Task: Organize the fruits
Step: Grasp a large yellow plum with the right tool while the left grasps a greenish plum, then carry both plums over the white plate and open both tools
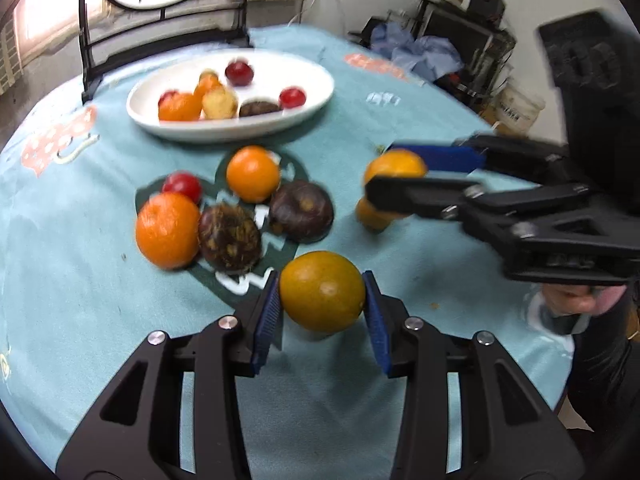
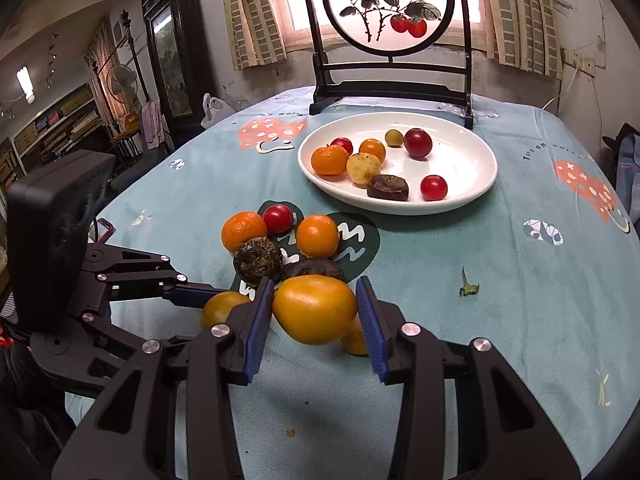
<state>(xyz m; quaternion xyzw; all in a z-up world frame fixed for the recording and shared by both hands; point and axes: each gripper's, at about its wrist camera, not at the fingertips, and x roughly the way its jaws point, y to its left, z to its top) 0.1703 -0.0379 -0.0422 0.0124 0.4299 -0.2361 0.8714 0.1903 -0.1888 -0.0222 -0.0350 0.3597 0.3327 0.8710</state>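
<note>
Painted round screen (image 2: 387, 8) — curtains (image 2: 250, 12) behind, teal tablecloth (image 2: 520, 300).

A plate (image 2: 472, 196) of fruit sits behind a loose fruit cluster (image 2: 280, 240) on the table (image 2: 500, 320).

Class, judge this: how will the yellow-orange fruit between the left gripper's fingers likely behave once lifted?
The yellow-orange fruit is round and glossy, so it may slip or turn between the left gripper fingers. Set down on the tablecloth, it would probably roll. It looks firm, unlikely to crush.

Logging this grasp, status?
Left claw shut on yellow-orange round fruit. Right claw shut on yellow oval fruit. White oval plate path open.
</note>
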